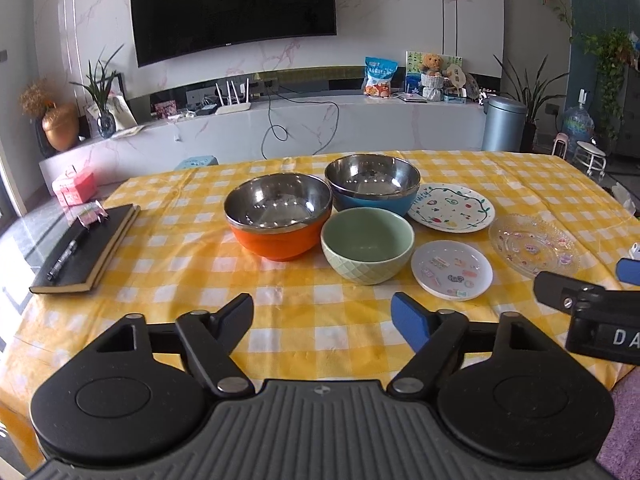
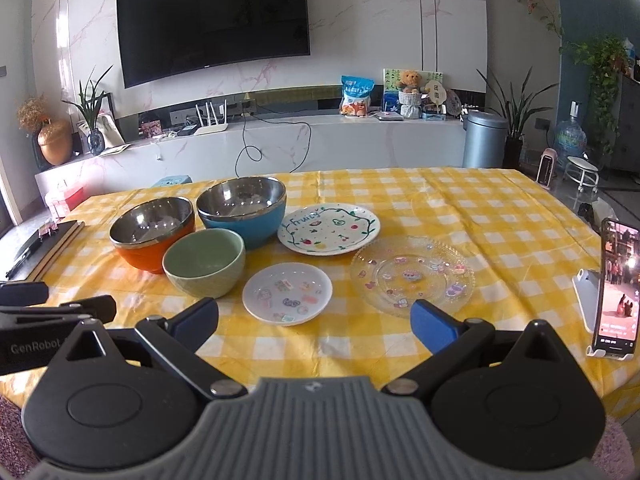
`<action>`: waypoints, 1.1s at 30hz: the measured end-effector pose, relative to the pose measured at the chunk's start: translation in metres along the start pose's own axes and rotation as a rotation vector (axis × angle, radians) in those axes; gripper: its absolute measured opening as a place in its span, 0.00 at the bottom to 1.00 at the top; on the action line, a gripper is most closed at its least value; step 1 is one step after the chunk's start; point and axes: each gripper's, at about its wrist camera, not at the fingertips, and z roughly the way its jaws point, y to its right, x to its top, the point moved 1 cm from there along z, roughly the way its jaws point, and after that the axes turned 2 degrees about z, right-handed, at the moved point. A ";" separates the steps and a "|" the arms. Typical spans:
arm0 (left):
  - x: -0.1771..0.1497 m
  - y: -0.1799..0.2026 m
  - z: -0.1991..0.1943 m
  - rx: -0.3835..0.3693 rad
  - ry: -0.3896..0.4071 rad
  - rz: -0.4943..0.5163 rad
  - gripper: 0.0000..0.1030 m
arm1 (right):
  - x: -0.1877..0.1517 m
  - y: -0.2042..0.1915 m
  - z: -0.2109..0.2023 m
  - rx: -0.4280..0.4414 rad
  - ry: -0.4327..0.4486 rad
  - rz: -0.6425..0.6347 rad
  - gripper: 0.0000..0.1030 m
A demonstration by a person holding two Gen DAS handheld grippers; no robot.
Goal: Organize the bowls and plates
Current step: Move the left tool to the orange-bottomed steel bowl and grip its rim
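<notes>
Yellow-and-white checked tablecloth [image 1: 168, 248] on a table facing a marble wall with a wall-mounted black television [image 1: 232, 4].

My left gripper [image 1: 324, 320] and my right gripper [image 2: 316, 320] both stand wide, holding nothing. Ahead: orange steel-lined bowl [image 1: 280, 216], blue steel-lined bowl [image 1: 372, 184], pale green ceramic bowl [image 1: 368, 244], fruit-painted white plate [image 2: 328, 228], small white sticker plate [image 2: 287, 293], clear glass plate [image 2: 412, 276]. Black notebook [image 1: 86, 248] lies left; upright smartphone [image 2: 616, 288] right.
</notes>
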 end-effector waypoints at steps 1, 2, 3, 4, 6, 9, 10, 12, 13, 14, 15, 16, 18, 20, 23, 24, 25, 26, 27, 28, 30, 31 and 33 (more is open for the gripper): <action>0.000 -0.001 0.002 -0.007 -0.009 -0.008 0.82 | 0.000 -0.001 0.002 0.009 -0.007 0.000 0.95; -0.001 -0.002 0.004 -0.014 -0.018 -0.019 0.80 | 0.000 -0.003 0.005 0.021 -0.014 -0.002 0.91; -0.001 -0.004 0.006 -0.024 -0.028 -0.034 0.75 | 0.000 -0.005 0.007 0.032 -0.019 -0.007 0.85; -0.001 -0.006 0.009 -0.041 -0.038 -0.050 0.70 | 0.001 -0.008 0.010 0.046 -0.024 -0.015 0.83; 0.001 -0.012 0.014 -0.075 -0.059 -0.079 0.64 | 0.003 -0.015 0.017 0.071 -0.031 -0.034 0.80; 0.009 -0.025 0.022 -0.088 -0.077 -0.111 0.56 | 0.009 -0.027 0.029 0.101 -0.036 -0.059 0.67; 0.012 -0.030 0.024 -0.088 -0.078 -0.125 0.54 | 0.012 -0.031 0.033 0.109 -0.036 -0.062 0.66; 0.019 -0.039 0.029 -0.079 -0.075 -0.139 0.50 | 0.020 -0.041 0.042 0.118 -0.029 -0.071 0.64; 0.022 -0.043 0.031 -0.065 -0.072 -0.137 0.47 | 0.024 -0.046 0.046 0.122 -0.023 -0.079 0.60; 0.026 -0.047 0.033 -0.052 -0.071 -0.138 0.46 | 0.028 -0.050 0.050 0.126 -0.020 -0.084 0.59; 0.030 -0.051 0.035 -0.042 -0.073 -0.144 0.45 | 0.033 -0.056 0.055 0.133 -0.022 -0.089 0.57; 0.034 -0.056 0.038 -0.034 -0.074 -0.150 0.45 | 0.037 -0.061 0.060 0.144 -0.028 -0.090 0.56; 0.041 -0.063 0.043 -0.014 -0.067 -0.160 0.45 | 0.046 -0.070 0.071 0.172 -0.045 -0.085 0.54; 0.048 -0.070 0.048 0.011 -0.046 -0.166 0.46 | 0.052 -0.077 0.081 0.199 -0.057 -0.078 0.54; 0.056 -0.077 0.056 0.030 -0.025 -0.173 0.54 | 0.058 -0.088 0.096 0.237 -0.059 -0.072 0.53; 0.059 -0.080 0.059 0.033 -0.021 -0.180 0.55 | 0.059 -0.090 0.100 0.227 -0.050 -0.069 0.54; 0.060 -0.082 0.062 0.039 -0.017 -0.187 0.56 | 0.060 -0.092 0.103 0.217 -0.040 -0.066 0.54; 0.063 -0.085 0.066 0.047 -0.013 -0.196 0.56 | 0.061 -0.093 0.107 0.217 -0.035 -0.061 0.54; 0.065 -0.087 0.070 0.055 -0.010 -0.203 0.58 | 0.063 -0.093 0.112 0.219 -0.039 -0.051 0.54; 0.066 -0.089 0.074 0.059 -0.009 -0.210 0.62 | 0.065 -0.094 0.118 0.220 -0.050 -0.036 0.54; 0.069 -0.094 0.082 0.049 -0.011 -0.234 0.68 | 0.068 -0.093 0.130 0.219 -0.072 0.002 0.54; 0.071 -0.097 0.087 0.044 -0.016 -0.247 0.68 | 0.069 -0.093 0.135 0.213 -0.080 0.013 0.54; 0.074 -0.102 0.097 0.032 -0.026 -0.269 0.68 | 0.072 -0.094 0.147 0.203 -0.094 0.023 0.54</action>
